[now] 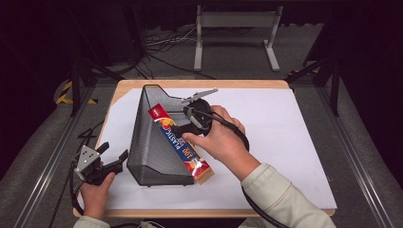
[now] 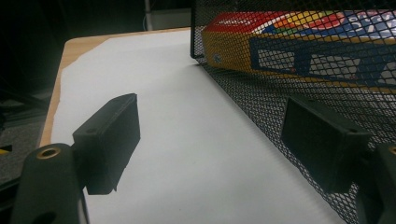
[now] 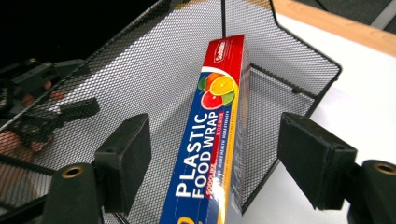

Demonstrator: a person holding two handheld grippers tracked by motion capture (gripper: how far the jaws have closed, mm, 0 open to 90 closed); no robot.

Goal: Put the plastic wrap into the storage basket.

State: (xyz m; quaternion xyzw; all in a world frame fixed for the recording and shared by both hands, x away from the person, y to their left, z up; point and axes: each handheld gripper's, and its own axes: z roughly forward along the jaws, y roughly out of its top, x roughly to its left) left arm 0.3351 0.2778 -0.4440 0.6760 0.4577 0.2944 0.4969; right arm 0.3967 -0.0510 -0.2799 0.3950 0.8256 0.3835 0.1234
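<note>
Lying slantwise, the plastic food wrap box has its far end inside the black mesh basket and its near end sticking out over the basket's low right rim, toward the near edge of the tabletop. The basket sits left of centre on the white sheet that covers the tabletop. The right gripper is at the box, about midway along it; in the right gripper view its jaws stand spread on either side of the box, apart from its sides, so it grips nothing. The left gripper is at the near left corner of the tabletop, just beside the basket's left wall. In the left gripper view its jaws gape wide, the right one close against the mesh, with bare white sheet between them
</note>
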